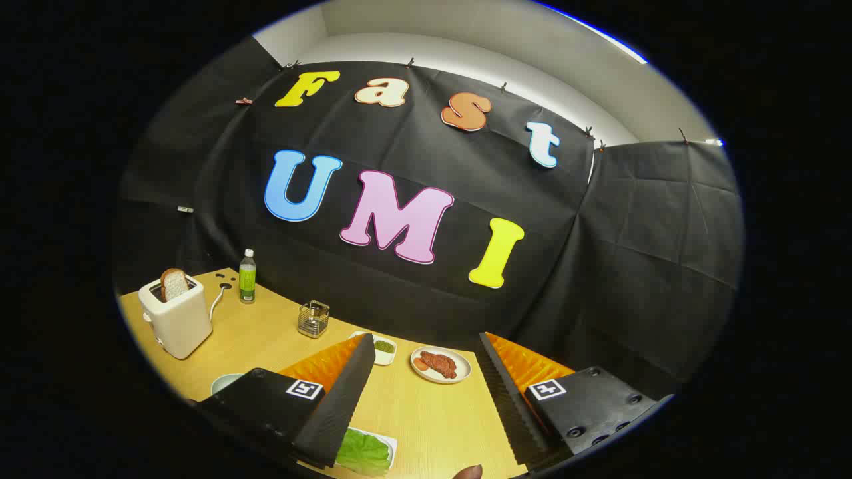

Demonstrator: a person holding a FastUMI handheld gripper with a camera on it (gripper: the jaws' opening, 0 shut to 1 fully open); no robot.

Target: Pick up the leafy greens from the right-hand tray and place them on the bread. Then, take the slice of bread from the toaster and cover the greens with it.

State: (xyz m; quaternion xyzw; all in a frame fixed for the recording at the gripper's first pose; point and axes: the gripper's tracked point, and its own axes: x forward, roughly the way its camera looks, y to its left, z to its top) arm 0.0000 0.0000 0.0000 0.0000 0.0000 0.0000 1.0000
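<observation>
A green bottle (pixel 247 277) and a wire holder (pixel 313 319) stand along the bench's (pixel 426 419) far edge; nearby sits a plate of meat (pixel 440 364).

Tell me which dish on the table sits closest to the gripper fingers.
The tray of leafy greens, low between the open gripper fingers by the left one; the sausage plate and small green-filled dish lie beyond.

Black cloth wall (pixel 599 253), wooden table (pixel 426 412), white wall above (pixel 479 46).
</observation>
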